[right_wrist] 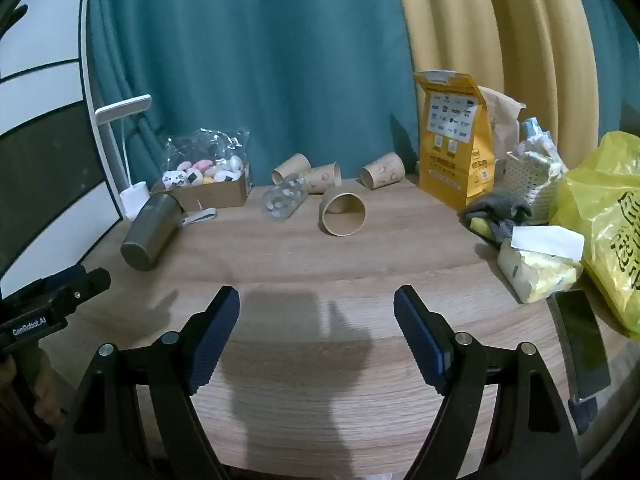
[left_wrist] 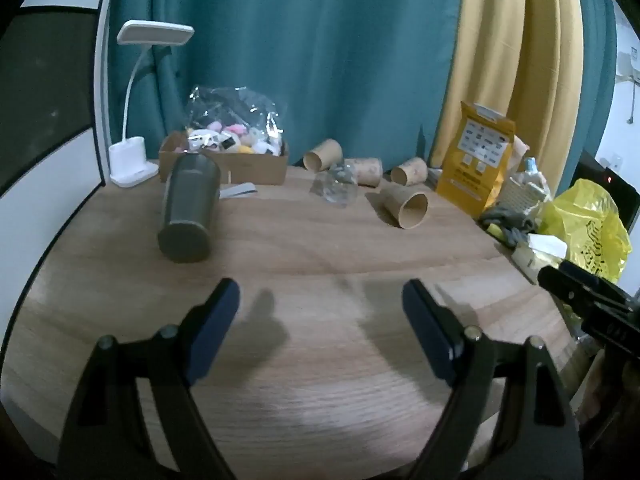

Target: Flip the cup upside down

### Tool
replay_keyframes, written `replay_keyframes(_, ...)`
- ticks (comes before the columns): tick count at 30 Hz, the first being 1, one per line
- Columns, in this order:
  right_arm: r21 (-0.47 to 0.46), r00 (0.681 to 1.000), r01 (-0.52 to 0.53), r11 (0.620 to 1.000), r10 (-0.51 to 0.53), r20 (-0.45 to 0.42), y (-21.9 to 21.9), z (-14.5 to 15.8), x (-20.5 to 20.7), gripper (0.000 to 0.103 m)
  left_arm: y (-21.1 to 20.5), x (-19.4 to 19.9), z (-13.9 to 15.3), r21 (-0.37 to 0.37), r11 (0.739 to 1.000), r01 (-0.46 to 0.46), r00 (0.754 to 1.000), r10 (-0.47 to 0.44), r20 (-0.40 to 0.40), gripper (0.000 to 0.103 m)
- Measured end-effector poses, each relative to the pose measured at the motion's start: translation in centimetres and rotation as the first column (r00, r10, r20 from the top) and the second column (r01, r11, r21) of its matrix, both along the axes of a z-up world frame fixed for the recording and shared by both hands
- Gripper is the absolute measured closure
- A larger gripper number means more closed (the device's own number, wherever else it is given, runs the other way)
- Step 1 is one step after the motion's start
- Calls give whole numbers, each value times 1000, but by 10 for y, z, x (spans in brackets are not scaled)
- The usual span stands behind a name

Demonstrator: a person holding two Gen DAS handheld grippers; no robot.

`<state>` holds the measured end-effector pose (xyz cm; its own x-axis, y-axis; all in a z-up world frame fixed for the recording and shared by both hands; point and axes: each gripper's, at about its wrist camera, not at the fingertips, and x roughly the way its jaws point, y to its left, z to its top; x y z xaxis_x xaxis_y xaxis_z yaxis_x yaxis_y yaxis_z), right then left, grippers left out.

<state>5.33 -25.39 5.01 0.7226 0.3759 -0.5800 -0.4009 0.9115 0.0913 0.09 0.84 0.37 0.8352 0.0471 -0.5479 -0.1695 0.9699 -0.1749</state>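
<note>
Several brown paper cups lie on their sides on the wooden table. The nearest paper cup has its open mouth toward me. A clear plastic cup lies beside it. A grey metal tumbler lies tipped at the left. My left gripper is open and empty above the near table. My right gripper is open and empty too, well short of the cups.
A cardboard box of plush toys and a white desk lamp stand at the back left. A yellow paper bag, yellow plastic bag, tissue pack and a phone crowd the right. Curtains hang behind.
</note>
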Motion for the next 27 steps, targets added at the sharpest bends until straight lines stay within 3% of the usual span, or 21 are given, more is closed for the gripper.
replay_keyframes(27,-7,1000,-3,1000,3,7,5,4,-3,21,0,-4,5,5,1000,-6,1000,6,8,18)
